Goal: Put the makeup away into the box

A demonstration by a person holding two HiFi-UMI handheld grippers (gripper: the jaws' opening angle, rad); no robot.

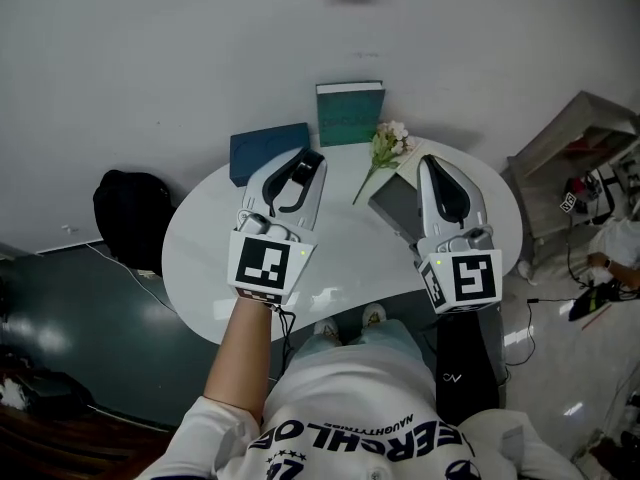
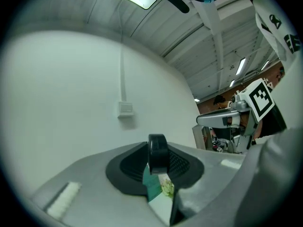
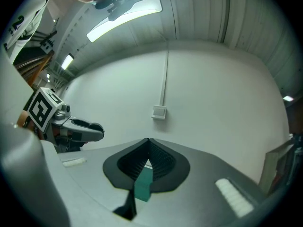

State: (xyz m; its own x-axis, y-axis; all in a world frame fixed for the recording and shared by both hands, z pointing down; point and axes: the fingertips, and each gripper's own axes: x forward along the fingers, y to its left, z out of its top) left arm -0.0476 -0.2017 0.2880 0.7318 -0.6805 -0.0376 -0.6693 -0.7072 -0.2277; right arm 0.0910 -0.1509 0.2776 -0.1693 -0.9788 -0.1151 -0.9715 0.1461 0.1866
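Left tool [image 1: 308,160] is clamped on a small black makeup item [image 2: 157,152], shape hard to make out, above the bench's [image 1: 200,253] far-left part. Right tool [image 3: 148,142], jaws together and empty, partly hides a grey slab [image 1: 392,203]. At the far edge sit a teal box [image 1: 350,113] and a dark blue box [image 1: 265,151].

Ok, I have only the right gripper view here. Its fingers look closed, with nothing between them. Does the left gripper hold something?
Observer: Yes. The left gripper view shows the left gripper shut on a small black item, upright between the fingers.
Operator: And where is the box?
Observer: In the head view a dark blue box lies at the far edge of the white table, just ahead of the left gripper.
Operator: What is near my right gripper?
Observer: A flat grey slab lies on the table beside the right gripper, with a flower sprig just left of it.
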